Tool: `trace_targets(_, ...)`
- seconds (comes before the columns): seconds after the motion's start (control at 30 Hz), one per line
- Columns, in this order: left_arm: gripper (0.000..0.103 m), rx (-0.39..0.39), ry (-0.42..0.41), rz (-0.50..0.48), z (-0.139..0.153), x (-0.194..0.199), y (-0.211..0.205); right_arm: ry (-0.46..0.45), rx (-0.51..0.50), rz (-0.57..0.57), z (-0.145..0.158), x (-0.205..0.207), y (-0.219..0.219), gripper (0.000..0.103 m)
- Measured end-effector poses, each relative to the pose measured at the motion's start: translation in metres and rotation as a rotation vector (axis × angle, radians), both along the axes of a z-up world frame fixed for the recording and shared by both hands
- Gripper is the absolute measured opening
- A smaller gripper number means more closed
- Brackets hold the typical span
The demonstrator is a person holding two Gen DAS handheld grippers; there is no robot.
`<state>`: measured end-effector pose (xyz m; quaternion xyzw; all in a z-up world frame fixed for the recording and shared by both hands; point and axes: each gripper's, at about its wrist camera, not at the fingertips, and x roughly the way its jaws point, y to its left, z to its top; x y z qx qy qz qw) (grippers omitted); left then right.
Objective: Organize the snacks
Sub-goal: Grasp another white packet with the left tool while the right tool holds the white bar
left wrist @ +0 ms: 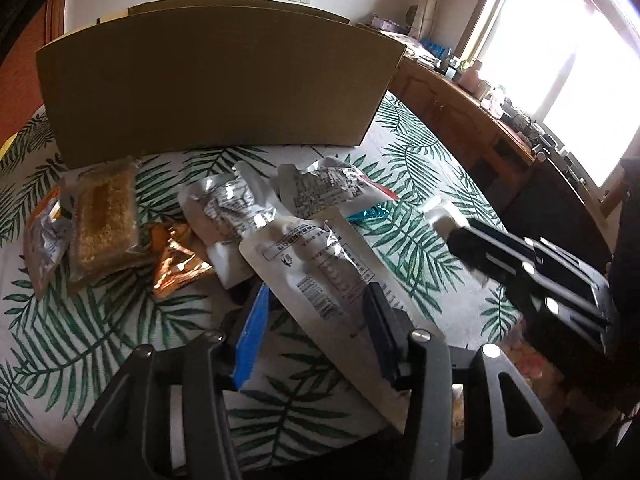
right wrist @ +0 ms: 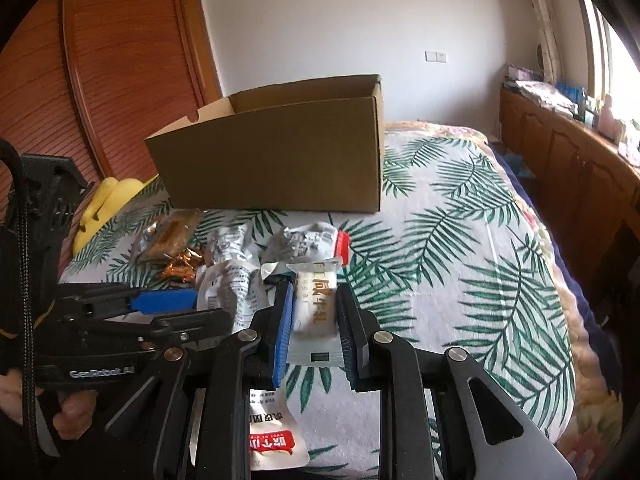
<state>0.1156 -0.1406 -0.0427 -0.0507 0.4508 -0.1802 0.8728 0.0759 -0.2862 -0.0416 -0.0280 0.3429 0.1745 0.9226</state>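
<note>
R gripper point(right wrist: 312, 316) clamped on white nougat pack point(right wrist: 314, 312). L gripper point(left wrist: 312, 320) jaws apart over long white pouch point(left wrist: 316, 272) in snack pile near bed's front edge, not gripping. Risk: slick foil slips, or L snags neighbour packs. Box point(right wrist: 276, 152) sits behind pile

Brown cardboard box point(right wrist: 280, 152); white bedspread point(right wrist: 460, 248) with green fern leaves; silver pouches point(left wrist: 316, 264); blue gripper pads point(right wrist: 282, 332).
</note>
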Motion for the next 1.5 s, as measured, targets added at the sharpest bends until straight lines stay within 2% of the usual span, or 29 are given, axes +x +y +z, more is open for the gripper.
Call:
trace_targets(0.17,0.054,-0.006,0.020,0.014,-0.006,0.016,-0.013,0.018,0.000,0.000,-0.008,-0.001,-0.004,0.020)
trace_targets(0.23,0.054,0.039,0.006,0.011,-0.006,0.021,-0.021,0.035,-0.001,0.004,-0.013,0.000,-0.007,0.020)
trace_targets(0.3,0.054,0.050,0.000,0.010,-0.006,0.022,-0.024,0.053,0.003,0.002,-0.017,0.003,-0.010,0.020)
trace_targets(0.47,0.054,0.020,0.005,0.017,-0.006,0.021,-0.019,0.055,0.011,-0.041,-0.018,0.006,-0.026,0.020)
trace_targets(0.6,0.054,0.015,0.012,0.017,-0.006,0.018,-0.014,0.025,-0.048,-0.104,-0.016,-0.004,-0.040,0.020)
trace_targets(0.8,0.054,-0.061,0.043,0.025,-0.003,0.014,0.002,0.001,-0.087,-0.222,-0.020,-0.033,-0.065,0.020)
trace_targets(0.9,0.054,-0.079,0.029,0.024,0.002,0.010,0.005,0.009,-0.080,-0.242,-0.025,-0.036,-0.068,0.020)
trace_targets(1.17,0.054,-0.103,0.026,0.025,0.005,0.020,-0.005,0.023,-0.100,-0.188,-0.032,-0.031,-0.047,0.020)
trace_targets(1.3,0.054,-0.174,0.002,-0.016,0.009,0.019,-0.011,0.031,-0.097,-0.177,-0.034,-0.026,-0.045,0.020)
trace_targets(1.43,0.054,-0.181,0.014,-0.049,0.008,0.023,-0.025,0.035,-0.110,-0.162,-0.035,-0.023,-0.041,0.020)
trace_targets(1.5,0.054,-0.159,0.007,-0.050,0.007,0.025,-0.031,0.037,-0.110,-0.158,-0.035,-0.021,-0.040,0.020)
